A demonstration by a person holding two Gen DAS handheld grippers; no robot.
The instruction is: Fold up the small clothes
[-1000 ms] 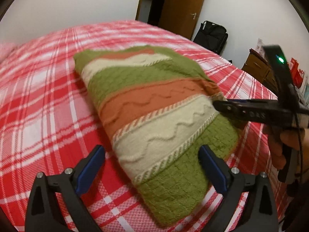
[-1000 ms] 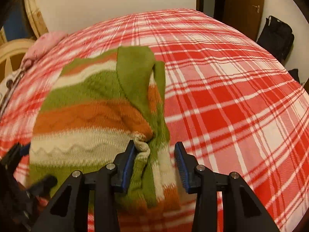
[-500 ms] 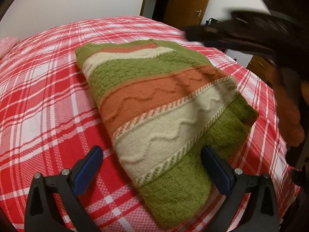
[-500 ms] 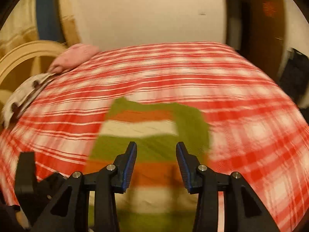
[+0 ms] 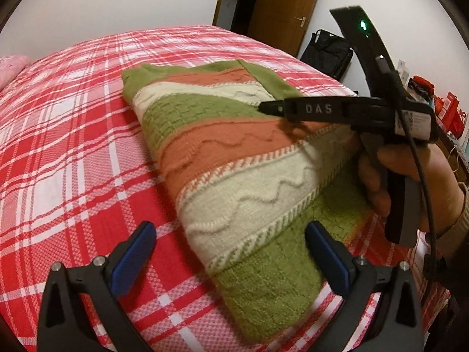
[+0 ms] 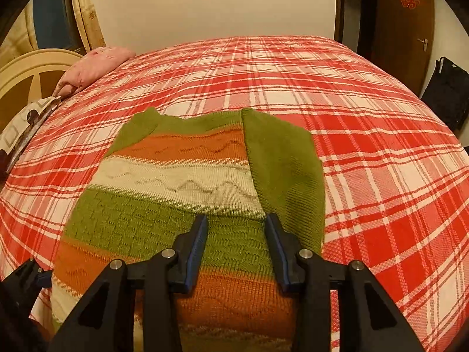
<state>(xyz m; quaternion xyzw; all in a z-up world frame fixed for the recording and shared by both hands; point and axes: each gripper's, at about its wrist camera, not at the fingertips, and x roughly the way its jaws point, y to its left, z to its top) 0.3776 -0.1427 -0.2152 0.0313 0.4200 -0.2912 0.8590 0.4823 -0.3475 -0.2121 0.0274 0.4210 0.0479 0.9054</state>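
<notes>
A small knit sweater point(image 5: 234, 158) with green, orange and cream stripes lies folded on the red plaid bed point(image 5: 73, 146). It also shows in the right wrist view point(image 6: 176, 182), with a green sleeve point(image 6: 284, 170) folded over its right side. My left gripper point(image 5: 231, 252) is open and empty, low over the sweater's near hem. My right gripper point(image 6: 236, 246) is open and empty, hovering above the sweater's middle; it also shows in the left wrist view point(image 5: 263, 106), held by a hand.
A pink pillow point(image 6: 93, 64) and a headboard point(image 6: 32, 70) are at the bed's far left. A brown door point(image 5: 284, 8), a black bag point(image 5: 328, 52) and a cluttered dresser point(image 5: 439, 108) stand beyond the bed's right edge.
My right gripper let go of the sweater's right edge, swung up and came back over the sweater's middle. The left gripper stayed open at the near hem.
</notes>
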